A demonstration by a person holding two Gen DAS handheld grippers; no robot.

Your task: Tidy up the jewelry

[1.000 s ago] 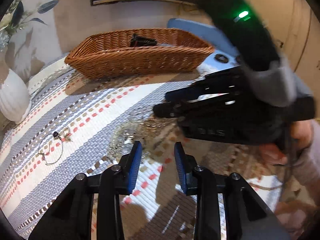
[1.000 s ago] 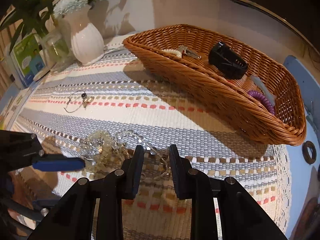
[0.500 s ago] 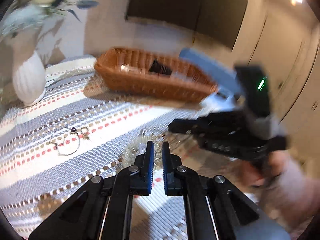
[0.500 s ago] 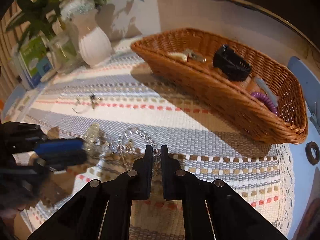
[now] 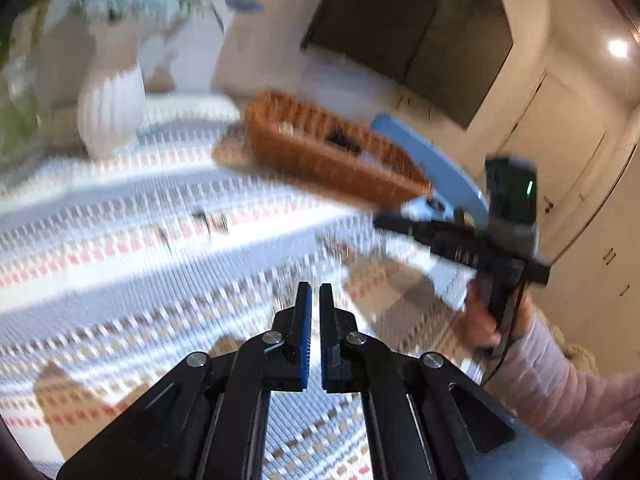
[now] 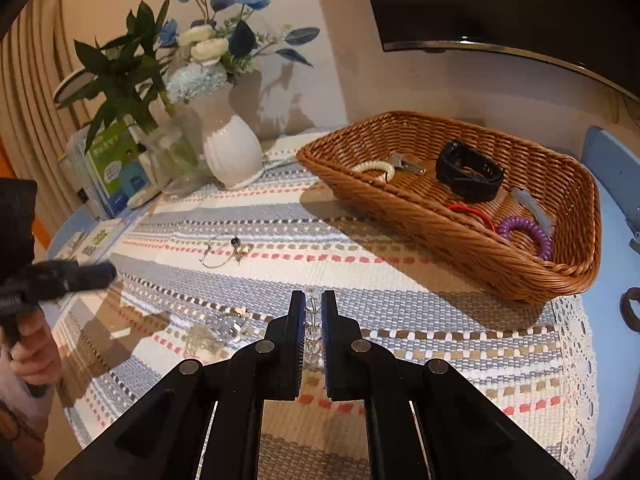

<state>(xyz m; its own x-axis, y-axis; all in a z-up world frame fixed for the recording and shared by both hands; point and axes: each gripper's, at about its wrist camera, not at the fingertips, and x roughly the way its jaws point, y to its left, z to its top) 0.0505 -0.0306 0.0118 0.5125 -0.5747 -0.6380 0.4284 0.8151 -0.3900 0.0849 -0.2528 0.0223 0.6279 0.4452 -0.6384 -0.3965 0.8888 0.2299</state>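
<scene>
Right gripper (image 6: 313,312) clamped on clear bead strand (image 6: 312,320); strand runs between pads, rest of beads (image 6: 218,330) heaped on cloth (image 6: 400,280) just left of it. Left gripper (image 5: 315,308) closed, nothing visible between pads.

Right view only, sharp: basket (image 6: 500,264) ahead-right holding black watch (image 6: 468,172), purple coil (image 6: 528,232), white coil (image 6: 374,168); thin chain (image 6: 226,252) ahead-left; vase (image 6: 230,148) beyond.

Left view blurred: basket (image 5: 320,156) ahead, right gripper (image 5: 400,224) at right; beads indistinct.
</scene>
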